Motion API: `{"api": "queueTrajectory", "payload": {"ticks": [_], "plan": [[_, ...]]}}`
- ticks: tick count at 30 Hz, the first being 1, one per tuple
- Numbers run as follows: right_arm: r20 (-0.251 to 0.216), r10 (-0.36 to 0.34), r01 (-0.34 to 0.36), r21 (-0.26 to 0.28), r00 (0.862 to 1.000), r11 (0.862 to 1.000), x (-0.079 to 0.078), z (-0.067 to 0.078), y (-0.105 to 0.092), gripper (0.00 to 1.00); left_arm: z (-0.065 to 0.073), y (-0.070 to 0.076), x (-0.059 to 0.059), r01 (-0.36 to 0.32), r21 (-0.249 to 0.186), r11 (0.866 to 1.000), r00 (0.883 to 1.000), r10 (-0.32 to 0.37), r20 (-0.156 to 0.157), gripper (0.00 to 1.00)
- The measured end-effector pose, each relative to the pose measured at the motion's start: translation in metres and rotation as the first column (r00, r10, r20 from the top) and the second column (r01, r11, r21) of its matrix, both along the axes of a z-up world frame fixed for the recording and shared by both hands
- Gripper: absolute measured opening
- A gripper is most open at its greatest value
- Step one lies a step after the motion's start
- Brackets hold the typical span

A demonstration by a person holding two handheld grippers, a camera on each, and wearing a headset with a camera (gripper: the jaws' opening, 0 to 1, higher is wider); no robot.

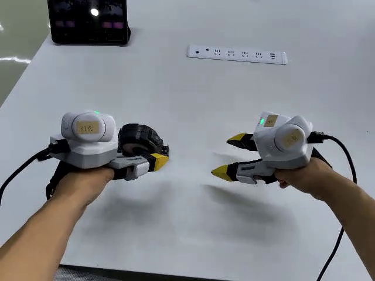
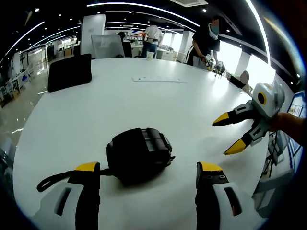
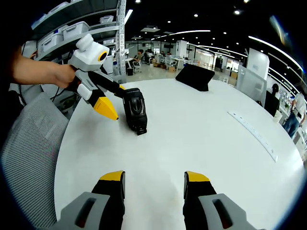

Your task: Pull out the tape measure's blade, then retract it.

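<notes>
Tape measure [image 2: 139, 154]: on desk [image 1: 193, 105]
Left gripper [image 2: 147, 166]: wide, straddling tape measure
Right gripper [image 1: 228, 156]: wide, empty, well apart from tape measure

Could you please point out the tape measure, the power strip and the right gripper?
tape measure [image 2: 139, 153], left gripper view, black case.
power strip [image 1: 237, 54], head view, white body.
right gripper [image 1: 228, 156], head view, midway between fingers.

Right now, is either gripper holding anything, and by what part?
Nothing. The tape measure lies between the open jaws of the left gripper; the right gripper is open.
</notes>
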State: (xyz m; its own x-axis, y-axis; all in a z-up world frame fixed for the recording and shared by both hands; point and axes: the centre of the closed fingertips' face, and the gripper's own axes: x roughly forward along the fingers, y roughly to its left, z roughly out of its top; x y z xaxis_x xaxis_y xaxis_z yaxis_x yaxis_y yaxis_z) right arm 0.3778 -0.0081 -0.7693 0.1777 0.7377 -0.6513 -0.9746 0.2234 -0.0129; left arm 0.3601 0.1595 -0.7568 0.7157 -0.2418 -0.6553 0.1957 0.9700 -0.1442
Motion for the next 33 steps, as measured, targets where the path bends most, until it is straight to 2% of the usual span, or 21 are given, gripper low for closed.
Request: {"api": "queueTrajectory", "payload": {"ticks": [3, 11, 13, 17, 22, 27, 33], "plan": [[-0.009, -0.033, 0.033, 0.011, 0.999, 0.999, 0.000, -0.001, -0.006, 0.52, 0.002, 0.001, -0.002, 0.017, 0.001, 1.000, 1.000, -0.017, 0.015, 0.81], [0.005, -0.092, 0.092, 0.043, 0.996, 0.995, 0.001, 0.000, -0.019, 0.56, 0.008, 0.001, -0.009, 0.064, 0.002, 0.998, 0.996, -0.064, 0.064, 0.87], [-0.003, -0.111, 0.111, 0.053, 0.994, 0.992, -0.001, 0.000, -0.022, 0.58, 0.008, 0.002, -0.011, 0.070, 0.002, 0.998, 0.995, -0.070, 0.067, 0.87], [0.008, -0.128, 0.127, 0.057, 0.992, 0.990, -0.003, 0.000, -0.026, 0.63, 0.006, 0.002, -0.014, 0.094, 0.012, 0.996, 0.993, -0.094, 0.074, 0.88], [0.012, -0.156, 0.155, 0.078, 0.988, 0.985, -0.007, 0.007, -0.030, 0.67, 0.007, 0.002, -0.016, 0.103, 0.010, 0.995, 0.991, -0.103, 0.083, 0.88], [0.018, -0.172, 0.170, 0.097, 0.985, 0.981, -0.010, 0.011, -0.033, 0.71, 0.011, 0.002, -0.019, 0.117, 0.008, 0.993, 0.987, -0.118, 0.109, 0.90], [0.019, -0.192, 0.188, 0.125, 0.981, 0.974, -0.012, 0.014, -0.037, 0.75, 0.012, 0.000, -0.026, 0.160, 0.026, 0.987, 0.979, -0.162, 0.124, 0.93]]}}
